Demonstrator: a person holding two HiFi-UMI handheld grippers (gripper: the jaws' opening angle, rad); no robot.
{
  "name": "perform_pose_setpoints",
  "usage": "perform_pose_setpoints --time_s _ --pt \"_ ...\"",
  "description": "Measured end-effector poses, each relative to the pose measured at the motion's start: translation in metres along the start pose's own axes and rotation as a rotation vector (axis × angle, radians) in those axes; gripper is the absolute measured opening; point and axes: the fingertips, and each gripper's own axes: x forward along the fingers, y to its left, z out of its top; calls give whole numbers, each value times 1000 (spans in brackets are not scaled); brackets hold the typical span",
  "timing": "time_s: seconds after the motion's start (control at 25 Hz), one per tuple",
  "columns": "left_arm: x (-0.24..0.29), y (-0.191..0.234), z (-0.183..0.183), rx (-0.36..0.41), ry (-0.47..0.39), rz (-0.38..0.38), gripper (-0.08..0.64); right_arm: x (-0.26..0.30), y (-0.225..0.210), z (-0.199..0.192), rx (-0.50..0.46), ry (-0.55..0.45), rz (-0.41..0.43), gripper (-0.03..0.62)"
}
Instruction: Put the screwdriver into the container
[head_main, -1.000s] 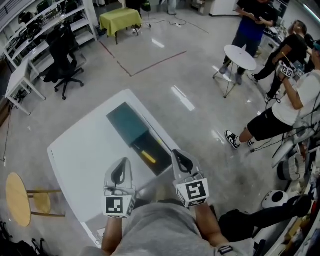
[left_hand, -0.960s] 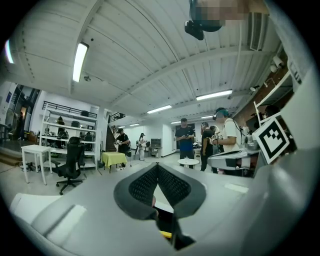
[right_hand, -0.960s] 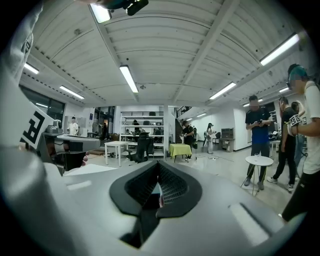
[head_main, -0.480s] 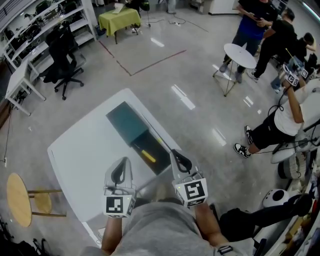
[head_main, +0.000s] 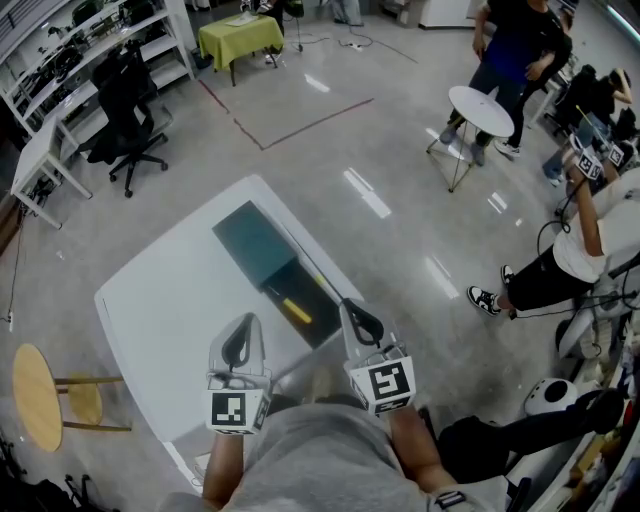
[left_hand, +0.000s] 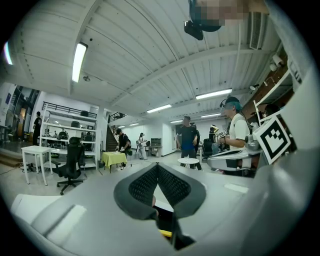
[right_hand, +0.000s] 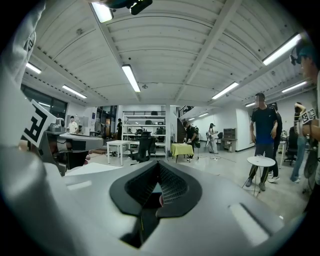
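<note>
Nothing on the surface is moving over this last second. Only the right gripper is drifting a shade inward, while people at the back are walking about. The yellow screwdriver is lying inside the open dark part of the container, at 11 o'clock from the right gripper, so the task is looking finished. The teal half, possibly a lid, is sitting beyond it at 11 o'clock. The left gripper and the right one are both clenched on nothing, hovering at the surface's 6 o'clock edge.
</note>
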Motion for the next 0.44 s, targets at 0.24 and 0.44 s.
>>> perform_pose_setpoints --time_s 0.24,0.44 --pt "-3 1 0 2 -4 -4 12 -1 5 -3 -4 -3 0 3" --pt "-5 2 1 -1 -5 -6 12 0 7 1 -15 -13 1 3"
